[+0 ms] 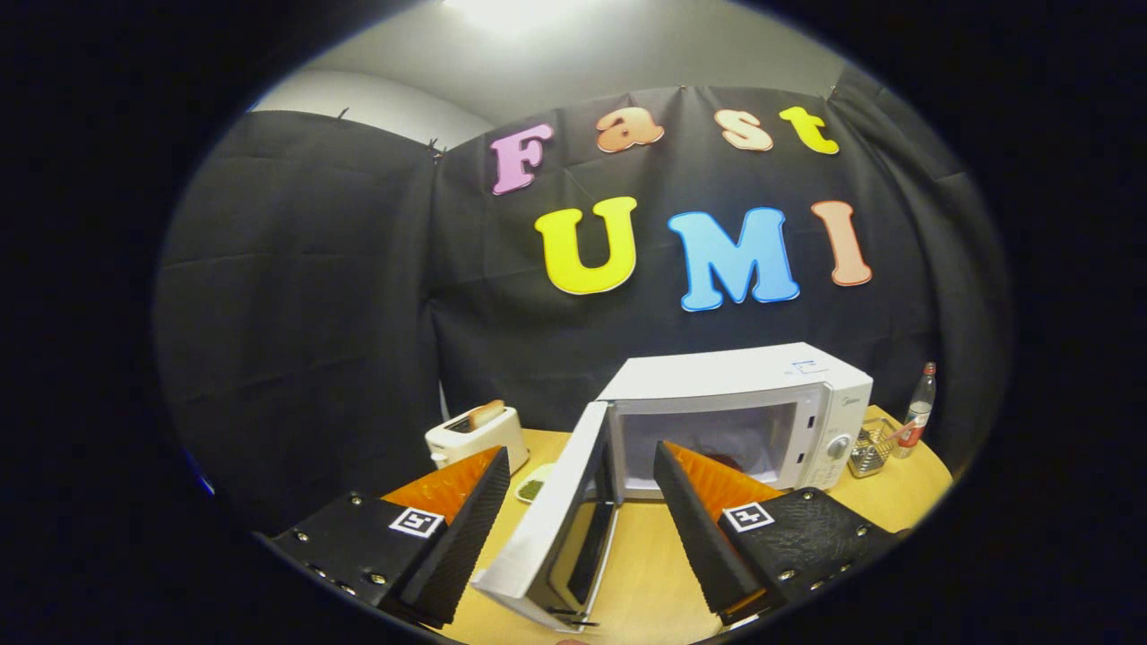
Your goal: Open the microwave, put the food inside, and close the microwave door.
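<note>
The gripper (pixel 573 528) had its fingers spread wide, gripping nothing, the open door (pixel 560 524) between them. At one o'clock stood the microwave (pixel 762 412), something dark red (pixel 721 459) inside; at eleven, a toaster (pixel 478 436).

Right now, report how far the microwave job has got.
Done: the white microwave stands with its white-framed door swung wide open, reaching out between the fingers. In hand: nothing; the gripper is open and empty. Left: the small plate of green food, on the wooden table beside the white toaster, must go inside, then the door shut.
</note>
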Demonstrator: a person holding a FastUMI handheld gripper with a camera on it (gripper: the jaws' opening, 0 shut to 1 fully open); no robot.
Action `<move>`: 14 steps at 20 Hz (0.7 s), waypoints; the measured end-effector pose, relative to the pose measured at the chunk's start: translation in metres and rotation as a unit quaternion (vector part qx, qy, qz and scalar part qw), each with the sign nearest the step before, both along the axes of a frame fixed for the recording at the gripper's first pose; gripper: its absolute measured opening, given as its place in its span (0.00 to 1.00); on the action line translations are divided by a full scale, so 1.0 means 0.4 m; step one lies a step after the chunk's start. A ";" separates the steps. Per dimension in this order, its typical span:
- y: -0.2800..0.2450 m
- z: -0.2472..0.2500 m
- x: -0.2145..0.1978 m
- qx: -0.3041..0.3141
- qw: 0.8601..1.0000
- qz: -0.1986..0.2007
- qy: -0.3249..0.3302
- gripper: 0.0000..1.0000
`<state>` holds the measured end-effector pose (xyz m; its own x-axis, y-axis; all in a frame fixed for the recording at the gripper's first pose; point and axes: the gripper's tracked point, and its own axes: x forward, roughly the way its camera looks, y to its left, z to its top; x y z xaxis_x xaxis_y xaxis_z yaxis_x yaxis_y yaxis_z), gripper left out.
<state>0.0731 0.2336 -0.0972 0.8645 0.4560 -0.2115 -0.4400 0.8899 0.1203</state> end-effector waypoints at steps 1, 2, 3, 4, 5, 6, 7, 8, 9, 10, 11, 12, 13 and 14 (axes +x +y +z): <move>0.025 0.006 -0.020 0.000 1.000 0.011 -0.002 0.98; 0.053 0.008 -0.040 -0.001 1.000 0.023 -0.003 0.98; 0.077 0.009 -0.063 -0.002 0.999 0.034 -0.004 0.98; 0.103 0.008 -0.083 0.000 0.999 0.045 -0.005 0.98; 0.129 0.007 -0.104 0.002 0.998 0.057 -0.004 0.98; 0.155 -0.002 -0.125 0.005 0.998 0.068 0.000 0.98; 0.179 -0.012 -0.146 0.007 0.997 0.079 0.006 0.98; 0.204 -0.021 -0.171 0.007 0.996 0.090 0.012 0.98; 0.220 -0.031 -0.190 0.006 0.995 0.099 0.016 0.98; 0.240 -0.046 -0.211 0.006 0.994 0.110 0.020 0.98; 0.257 -0.065 -0.231 0.005 0.993 0.118 0.026 0.98; 0.270 -0.087 -0.248 0.002 0.992 0.125 0.034 0.98; 0.279 -0.111 -0.262 0.001 0.991 0.129 0.042 0.98; 0.291 -0.135 -0.274 -0.002 0.990 0.132 0.051 0.98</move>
